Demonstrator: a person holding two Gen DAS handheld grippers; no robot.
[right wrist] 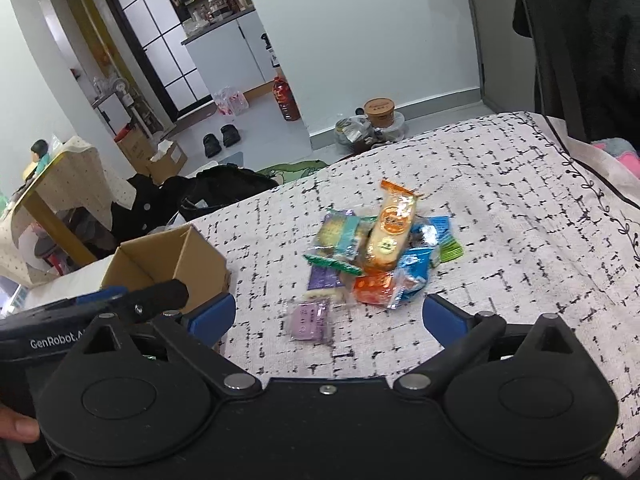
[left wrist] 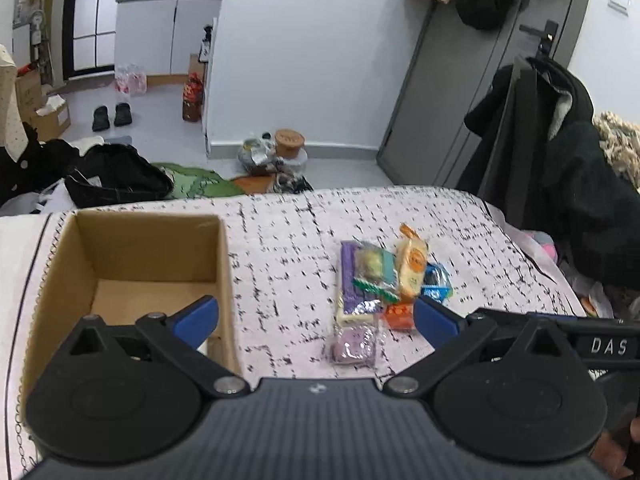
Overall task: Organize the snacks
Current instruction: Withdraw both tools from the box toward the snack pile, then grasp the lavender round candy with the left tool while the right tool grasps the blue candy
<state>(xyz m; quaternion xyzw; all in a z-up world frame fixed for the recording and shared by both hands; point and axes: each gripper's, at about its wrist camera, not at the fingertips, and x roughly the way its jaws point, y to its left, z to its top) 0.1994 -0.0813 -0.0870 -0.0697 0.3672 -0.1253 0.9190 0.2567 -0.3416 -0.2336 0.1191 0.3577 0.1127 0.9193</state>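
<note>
Left wrist view: the left gripper (left wrist: 316, 314) is held spread wide, nothing between its blue fingertips (left wrist: 200, 314); the open brown cardboard box (left wrist: 132, 256) is seen just ahead to the left; the heap of small coloured snack packets (left wrist: 380, 280) lies ahead to the right on the black-flecked white cloth (left wrist: 280, 248).

Right wrist view: the right gripper (right wrist: 328, 316) is likewise spread and empty; the small purple packet (right wrist: 310, 320) lies nearest, just ahead between the fingertips; the orange-and-cream wrapped bar (right wrist: 390, 236) is laid lengthwise away from the fingers; the right hand is judged nearer.

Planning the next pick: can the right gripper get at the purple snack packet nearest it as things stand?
Probably yes. The right gripper is open and empty, and the purple packet lies flat on the cloth at the near edge of the snack pile, with nothing on top of it.
</note>
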